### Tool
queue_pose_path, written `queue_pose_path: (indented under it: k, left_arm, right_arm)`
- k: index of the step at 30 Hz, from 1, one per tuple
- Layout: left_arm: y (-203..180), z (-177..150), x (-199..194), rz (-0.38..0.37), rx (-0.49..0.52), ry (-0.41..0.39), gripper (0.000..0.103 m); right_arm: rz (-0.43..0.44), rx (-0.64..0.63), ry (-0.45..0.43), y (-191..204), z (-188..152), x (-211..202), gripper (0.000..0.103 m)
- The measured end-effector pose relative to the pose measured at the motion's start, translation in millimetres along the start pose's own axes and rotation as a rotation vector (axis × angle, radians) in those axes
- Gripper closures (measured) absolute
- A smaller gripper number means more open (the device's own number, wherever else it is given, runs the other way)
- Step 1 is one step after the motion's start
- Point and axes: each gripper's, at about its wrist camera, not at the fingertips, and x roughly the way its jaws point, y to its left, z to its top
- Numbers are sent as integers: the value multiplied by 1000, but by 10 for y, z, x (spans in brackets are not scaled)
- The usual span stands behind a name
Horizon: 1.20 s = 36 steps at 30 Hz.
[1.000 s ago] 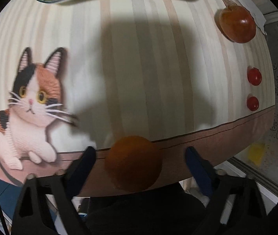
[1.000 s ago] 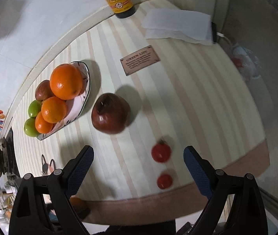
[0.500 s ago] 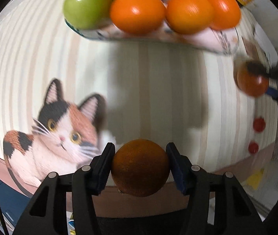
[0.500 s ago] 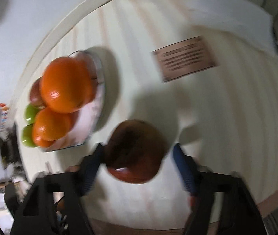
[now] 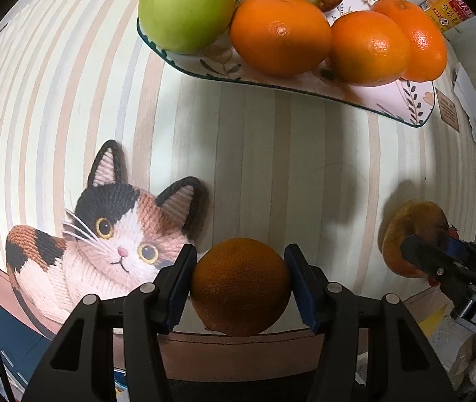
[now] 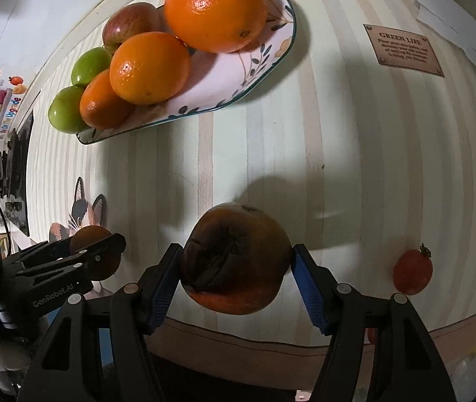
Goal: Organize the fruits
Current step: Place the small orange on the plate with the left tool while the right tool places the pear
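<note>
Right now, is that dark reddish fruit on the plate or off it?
Off: the dark reddish fruit sits between the right gripper's fingers, apart from the plate.
</note>
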Motion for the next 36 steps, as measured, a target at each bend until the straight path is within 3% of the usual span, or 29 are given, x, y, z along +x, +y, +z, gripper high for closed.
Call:
queue_pose_path:
  k: [4,10,17,21,25,30,36]
  left_arm:
    - [-11,177,81,-5,2,-7,51]
    - [23,267,-351,-57,5,-64,51]
    - [-16,576,-1045,-135,17,-188,51]
    - [10,910,-1264,-114,20,-236,51]
    - [27,1191,-1246,-51,22,-250,51]
    - [52,1596,-1017,-6,-2,-207,51]
    - [-68,1753,-705,4,7,-134,51]
  right_arm:
    - [0,-14,14,6,30,4,34]
    - [1,-27,-21,42,13,-110,35]
    - [84,86,-207,-85,291,-610,35]
    - [137,189,-281,-188,504,-649,35]
    - [176,252,-285,-192,595,-474,35]
    - [230,301,-332,-166,541,-353,35]
    - [241,303,-336,-119,508,-260,34]
